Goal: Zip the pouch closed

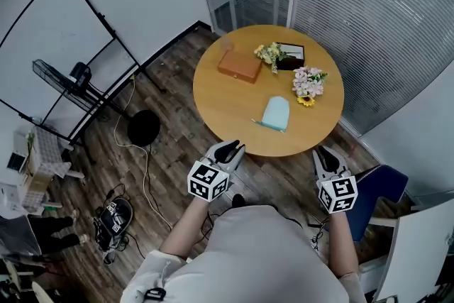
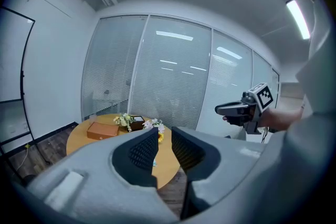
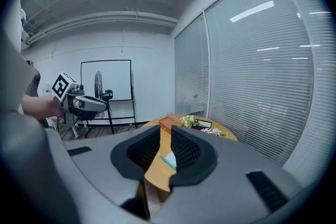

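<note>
The light blue pouch [image 1: 276, 113] lies flat on the near part of the round wooden table [image 1: 234, 106]; a thin zip pull sticks out at its left. It also shows through the slit of the right gripper's jaws [image 3: 169, 159]. My left gripper [image 1: 228, 151] hovers off the table's near edge, left of the pouch. My right gripper [image 1: 325, 157] hangs beyond the edge at the right. Both have their jaws drawn almost together with only a thin slit, and hold nothing. Each gripper sees the other: the right gripper [image 2: 227, 109] and the left gripper [image 3: 94, 104].
A brown box [image 1: 240, 66], a dark frame [image 1: 292, 57] and two flower bunches [image 1: 308, 84] sit on the table's far half. A whiteboard stand [image 1: 78, 74] and a fan [image 1: 143, 128] are to the left, and a blue chair [image 1: 376, 188] to the right. Cables lie on the wooden floor.
</note>
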`<act>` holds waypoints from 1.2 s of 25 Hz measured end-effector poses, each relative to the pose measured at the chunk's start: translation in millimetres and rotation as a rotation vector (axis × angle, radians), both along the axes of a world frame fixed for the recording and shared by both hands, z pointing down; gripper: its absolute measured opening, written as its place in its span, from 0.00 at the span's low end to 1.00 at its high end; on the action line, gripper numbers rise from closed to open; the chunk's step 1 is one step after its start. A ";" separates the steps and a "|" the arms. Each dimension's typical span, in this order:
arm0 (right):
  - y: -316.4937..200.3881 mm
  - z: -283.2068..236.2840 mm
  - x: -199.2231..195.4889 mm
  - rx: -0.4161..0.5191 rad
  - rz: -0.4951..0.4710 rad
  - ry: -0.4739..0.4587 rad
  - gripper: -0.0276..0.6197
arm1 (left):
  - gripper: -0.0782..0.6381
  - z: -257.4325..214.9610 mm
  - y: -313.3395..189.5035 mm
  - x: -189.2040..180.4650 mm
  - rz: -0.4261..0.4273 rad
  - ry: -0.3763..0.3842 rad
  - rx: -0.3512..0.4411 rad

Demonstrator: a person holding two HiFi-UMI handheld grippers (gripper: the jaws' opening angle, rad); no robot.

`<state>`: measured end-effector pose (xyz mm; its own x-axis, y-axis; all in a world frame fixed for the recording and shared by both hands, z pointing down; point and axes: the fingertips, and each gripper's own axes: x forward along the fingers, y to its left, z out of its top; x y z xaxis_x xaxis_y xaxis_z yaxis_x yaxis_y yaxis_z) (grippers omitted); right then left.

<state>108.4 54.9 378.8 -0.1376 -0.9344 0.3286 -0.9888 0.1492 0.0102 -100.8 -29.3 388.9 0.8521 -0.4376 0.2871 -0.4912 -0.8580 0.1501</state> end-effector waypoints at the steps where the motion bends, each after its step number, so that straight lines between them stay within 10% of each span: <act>1: 1.9 -1.3 1.1 0.003 0.002 -0.005 0.14 | 0.23 -1.1 1.8 0.3 -0.004 0.000 0.001; 30: -5.5 -6.3 8.3 0.040 0.003 -0.022 0.05 | 0.14 -9.9 -12.1 5.4 -0.031 0.012 0.031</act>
